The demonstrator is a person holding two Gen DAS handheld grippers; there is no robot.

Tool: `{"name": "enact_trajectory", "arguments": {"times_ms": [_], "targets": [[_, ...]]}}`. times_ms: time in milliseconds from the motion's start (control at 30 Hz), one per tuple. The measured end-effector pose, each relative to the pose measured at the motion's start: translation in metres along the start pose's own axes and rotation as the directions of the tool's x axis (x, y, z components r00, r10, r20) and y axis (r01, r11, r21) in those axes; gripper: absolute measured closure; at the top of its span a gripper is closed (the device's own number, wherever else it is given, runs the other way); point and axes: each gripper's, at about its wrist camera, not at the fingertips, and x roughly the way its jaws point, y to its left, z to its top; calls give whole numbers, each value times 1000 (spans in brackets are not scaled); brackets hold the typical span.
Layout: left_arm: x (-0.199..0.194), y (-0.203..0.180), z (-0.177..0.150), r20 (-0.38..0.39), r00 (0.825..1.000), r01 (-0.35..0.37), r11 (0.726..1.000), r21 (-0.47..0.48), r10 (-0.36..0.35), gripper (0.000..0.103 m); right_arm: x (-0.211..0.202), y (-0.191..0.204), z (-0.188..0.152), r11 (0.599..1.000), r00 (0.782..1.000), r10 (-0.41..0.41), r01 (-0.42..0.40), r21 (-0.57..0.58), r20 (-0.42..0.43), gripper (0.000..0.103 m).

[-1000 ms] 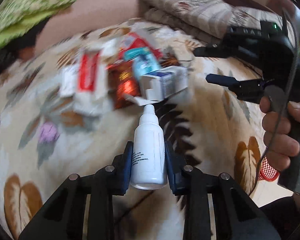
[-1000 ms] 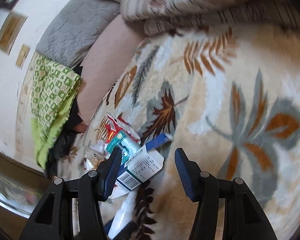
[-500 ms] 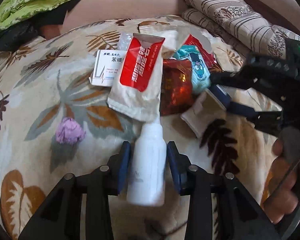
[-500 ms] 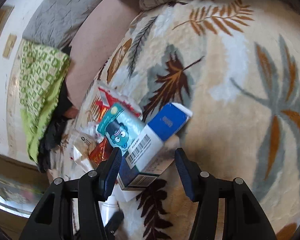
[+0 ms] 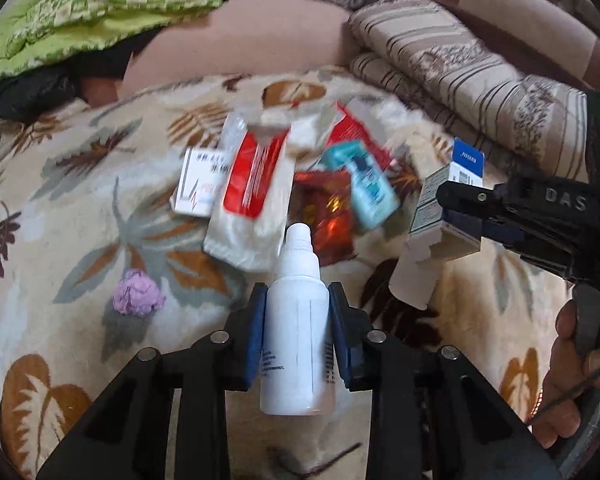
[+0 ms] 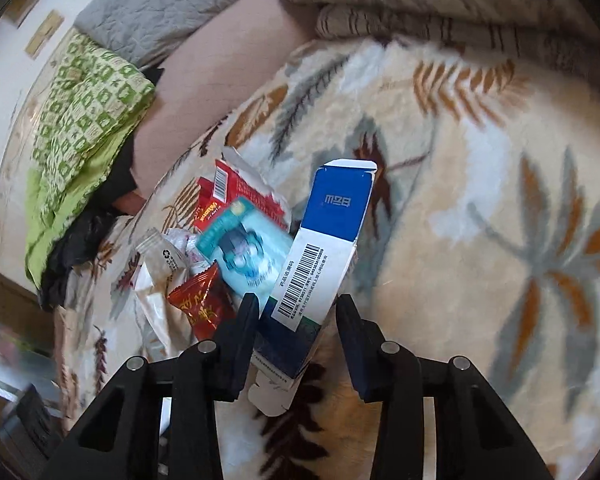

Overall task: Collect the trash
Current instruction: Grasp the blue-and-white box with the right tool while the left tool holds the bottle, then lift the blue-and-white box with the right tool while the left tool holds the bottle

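Item: left claw (image 5: 296,332), clenched on a white dropper bottle (image 5: 297,332), nozzle pointing at the wrapper pile; grip unchanged from a second ago. Item: right claw (image 6: 296,332), fingers either side of a blue-and-white carton (image 6: 320,256); earlier the carton lay on the leaf-print blanket (image 6: 480,184), now it stands tilted and raised beside the pile, its open flap end low. Whether both pads press it, cannot tell. Pile: red-and-white pouch (image 5: 256,196), teal packet (image 5: 370,186), red candy wrapper (image 6: 202,306). Left of the pile: purple paper wad (image 5: 138,298). The person's hand (image 5: 572,376) grips the right handle.
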Motion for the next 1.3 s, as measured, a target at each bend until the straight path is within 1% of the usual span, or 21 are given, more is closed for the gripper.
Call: {"name": "enact_trajectory", "arguments": {"times_ms": [133, 267, 333, 433, 533, 600, 700, 833, 967, 1300], "targets": [[-11, -2, 5, 63, 998, 15, 1000, -1, -15, 74, -26, 8, 2, 996, 997, 20, -13, -91, 75, 60], [-15, -3, 7, 94, 995, -15, 1000, 6, 14, 74, -47, 24, -4, 976, 988, 5, 29, -216, 153, 60], [-15, -1, 7, 100, 994, -41, 999, 0, 40, 74, -50, 28, -7, 972, 987, 26, 11, -233, 156, 60], [-17, 7, 9, 117, 990, -76, 997, -23, 78, 74, -52, 33, -8, 967, 986, 22, 21, -256, 166, 60], [-19, 11, 11, 136, 982, -124, 992, -34, 128, 74, -57, 34, -7, 962, 983, 46, 5, -272, 180, 60], [-19, 13, 11, 142, 979, -146, 989, -32, 149, 74, -60, 35, -9, 960, 981, 48, 6, -281, 186, 60], [-20, 14, 10, 144, 977, -158, 987, -31, 161, 74, -61, 38, -11, 954, 982, 50, 6, -298, 180, 60], [-22, 11, 10, 165, 968, -193, 981, -3, 191, 74, -62, 41, -15, 949, 983, 48, 11, -315, 179, 60], [-24, 8, 10, 178, 963, -207, 978, 14, 201, 74, -63, 42, -17, 946, 983, 49, 11, -323, 179, 60], [-23, 7, 10, 175, 963, -211, 977, 26, 203, 74, -63, 42, -19, 946, 983, 44, 17, -324, 178, 60]]}}
